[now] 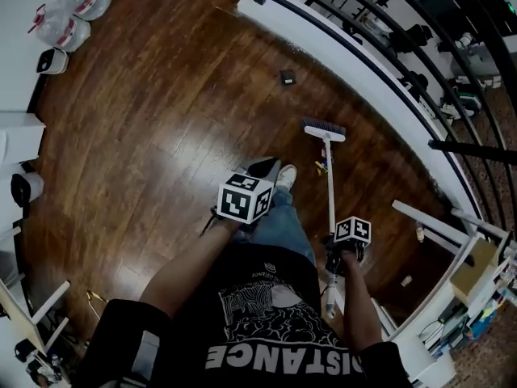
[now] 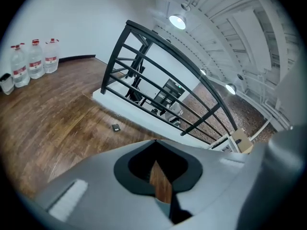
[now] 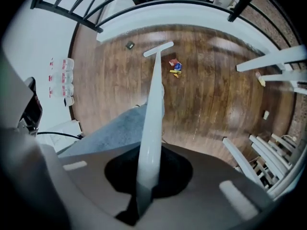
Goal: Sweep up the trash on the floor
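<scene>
A white-handled broom (image 1: 329,186) stands on the brown wooden floor (image 1: 161,136), its brush head (image 1: 324,129) down near the white base of the railing. My right gripper (image 1: 334,246) is shut on the handle (image 3: 152,114), which runs between the jaws. A small heap of red, yellow and blue trash (image 1: 321,166) (image 3: 175,67) lies just right of the brush head. My left gripper (image 1: 260,170) is held in front of the person's leg, shut, with nothing seen in it. Only a sliver of floor shows between its jaws in the left gripper view.
A small black object (image 1: 287,77) (image 2: 115,127) lies farther out on the floor. A black railing (image 1: 363,47) on a white base curves along the right. Water bottles (image 1: 73,10) stand at the far left wall. White frame bars (image 1: 428,217) and small scraps (image 3: 261,82) are at the right.
</scene>
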### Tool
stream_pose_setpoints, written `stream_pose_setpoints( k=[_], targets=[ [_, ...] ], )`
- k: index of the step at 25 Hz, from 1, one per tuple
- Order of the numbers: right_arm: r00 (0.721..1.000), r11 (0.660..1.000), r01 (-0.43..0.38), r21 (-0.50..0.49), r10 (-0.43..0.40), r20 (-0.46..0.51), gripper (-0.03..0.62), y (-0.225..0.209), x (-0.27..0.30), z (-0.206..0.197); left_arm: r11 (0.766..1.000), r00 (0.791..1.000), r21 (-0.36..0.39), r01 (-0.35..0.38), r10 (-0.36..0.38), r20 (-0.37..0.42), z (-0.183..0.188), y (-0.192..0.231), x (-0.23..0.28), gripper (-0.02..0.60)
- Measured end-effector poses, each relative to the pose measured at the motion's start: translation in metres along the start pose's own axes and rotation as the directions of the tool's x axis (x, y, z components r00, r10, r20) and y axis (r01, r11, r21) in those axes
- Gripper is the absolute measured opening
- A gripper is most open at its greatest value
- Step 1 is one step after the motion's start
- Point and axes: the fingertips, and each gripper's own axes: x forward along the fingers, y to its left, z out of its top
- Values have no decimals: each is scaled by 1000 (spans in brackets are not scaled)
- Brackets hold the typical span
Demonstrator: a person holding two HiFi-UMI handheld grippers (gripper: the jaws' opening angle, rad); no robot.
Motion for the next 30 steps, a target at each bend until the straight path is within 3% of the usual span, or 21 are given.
stream_pose_setpoints(
  k=[8, 13, 18, 24, 30],
  targets=[
    [996, 970, 56, -236, -39, 77, 0, 41, -26, 115, 989, 991, -86, -121, 125, 46, 23, 28, 5, 5],
    [993, 926, 78, -368, -39, 112, 0, 83, -34, 205, 965, 972, -146, -216, 227, 64, 35, 47, 4, 5],
    [994, 891, 88, -446, -48, 100, 0, 117, -30, 270, 942, 952, -188, -280, 297, 69, 38, 50, 6, 5],
    [995, 849, 98, -520, -84, 51, 0, 135, -5, 308, 918, 935, -214, -335, 351, 44, 29, 54, 13, 5],
    [985, 828, 150, -540, -172, 10, 0, 117, 17, 320, 917, 931, -186, -353, 365, 30, 25, 50, 20, 5]
  ],
)
